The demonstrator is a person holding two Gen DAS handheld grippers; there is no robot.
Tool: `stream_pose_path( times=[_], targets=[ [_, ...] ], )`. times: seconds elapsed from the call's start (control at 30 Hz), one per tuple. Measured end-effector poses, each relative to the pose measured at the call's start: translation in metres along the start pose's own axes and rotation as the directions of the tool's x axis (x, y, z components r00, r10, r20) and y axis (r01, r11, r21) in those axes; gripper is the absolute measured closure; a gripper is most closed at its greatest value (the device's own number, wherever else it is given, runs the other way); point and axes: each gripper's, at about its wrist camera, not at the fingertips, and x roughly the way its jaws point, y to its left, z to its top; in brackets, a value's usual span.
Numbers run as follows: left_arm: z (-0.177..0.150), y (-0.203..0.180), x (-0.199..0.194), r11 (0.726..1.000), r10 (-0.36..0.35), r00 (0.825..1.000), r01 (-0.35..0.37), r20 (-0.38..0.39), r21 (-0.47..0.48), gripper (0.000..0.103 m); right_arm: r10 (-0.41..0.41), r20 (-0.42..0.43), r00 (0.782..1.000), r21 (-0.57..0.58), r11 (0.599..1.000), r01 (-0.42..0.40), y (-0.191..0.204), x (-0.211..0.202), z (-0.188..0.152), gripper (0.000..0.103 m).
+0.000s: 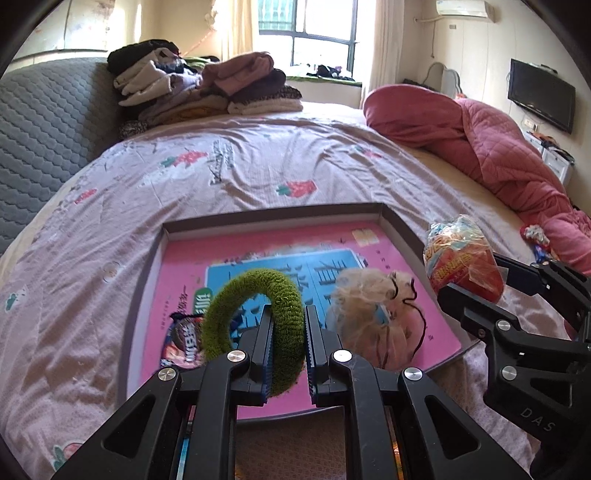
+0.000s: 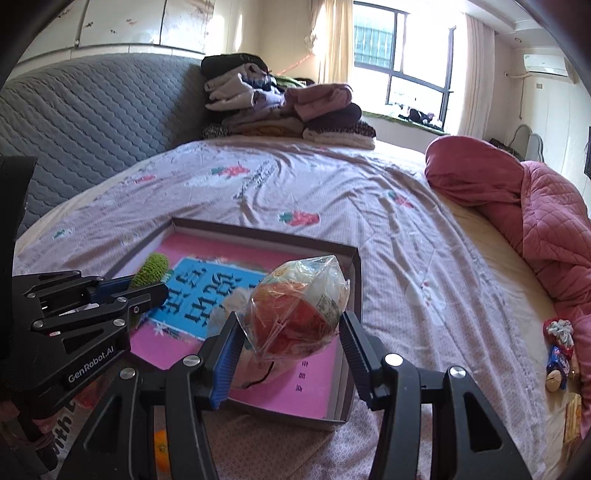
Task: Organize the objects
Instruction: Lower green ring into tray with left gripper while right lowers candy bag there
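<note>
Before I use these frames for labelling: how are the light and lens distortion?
Left wrist view: window blown out, bed bulges from the fisheye, dark corners; green hair tie sharp. Right wrist view: same overexposed window, glare on the snack bag, near fingers slightly soft.

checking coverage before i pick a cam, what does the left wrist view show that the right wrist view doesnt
Only the left wrist view: a wall television and a dark snack packet in the box. Only the right wrist view: an orange at the bottom edge. Both: the shallow box, the green scrunchie in the left gripper, and the clear snack bag in the right gripper.
</note>
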Motion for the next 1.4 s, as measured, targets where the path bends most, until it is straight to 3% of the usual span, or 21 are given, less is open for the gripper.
stream_pose_path(
  times=[0.2, 0.77, 1.4],
  targets=[
    [-0.004, -0.001, 0.013, 0.999, -0.034, 0.998, 0.034, -0.045, -0.012, 0.089, -0.006, -0.039, 0.999, -0.003, 1.000, 0.006, 0.001, 0.013, -0.006, 0.050],
    [-0.010, -0.009, 0.041, 1.000, -0.024, 0.993, 0.026, -0.116, 0.015, 0.088, -0.028, -0.129, 0.991, -0.032, 0.999, 0.024, 0.005, 0.043, -0.019, 0.050],
    [-0.013, -0.007, 0.053, 1.000, 0.003, 0.989, 0.001, -0.151, 0.027, 0.088, -0.024, -0.119, 0.993, -0.046, 0.999, 0.018, 0.009, 0.050, -0.018, 0.050]
  ],
)
